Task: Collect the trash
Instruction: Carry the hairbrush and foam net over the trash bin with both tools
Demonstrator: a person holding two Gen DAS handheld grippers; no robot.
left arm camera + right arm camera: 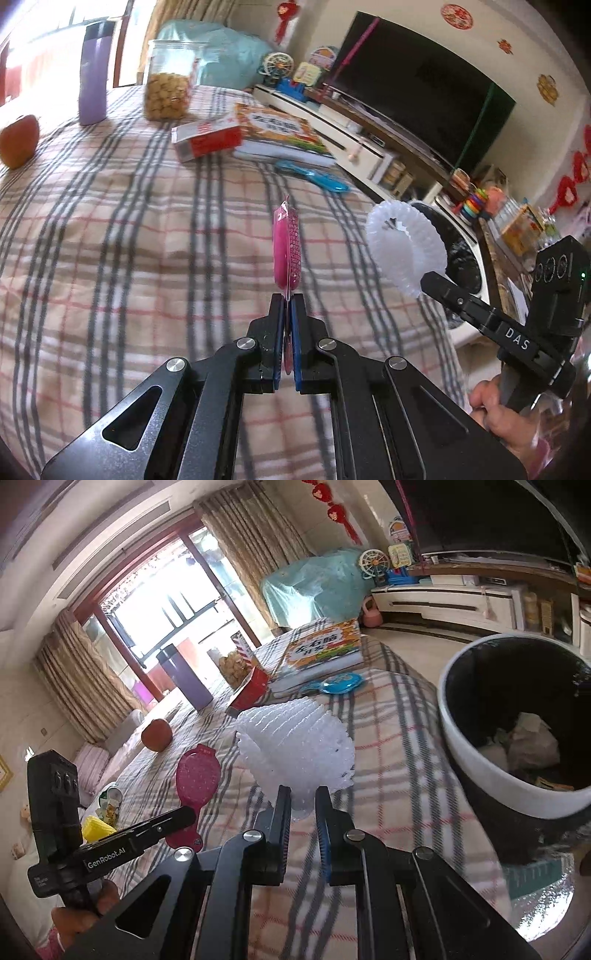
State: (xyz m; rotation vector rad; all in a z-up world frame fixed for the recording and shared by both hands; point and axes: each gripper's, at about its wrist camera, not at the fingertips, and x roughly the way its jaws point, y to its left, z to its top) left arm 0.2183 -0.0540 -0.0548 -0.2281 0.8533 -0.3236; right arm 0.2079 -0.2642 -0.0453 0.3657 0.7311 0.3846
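Our left gripper has its jaws clamped on the thin, stiff pink package; the right gripper pinches the light, soft foam net, the trash bin being right of these jaws.

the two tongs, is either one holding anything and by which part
Both are. The left tongs pinch the pink packet by its bottom edge. The right tongs clamp the white foam net at its lower end.

Woven checked tablecloth, matt
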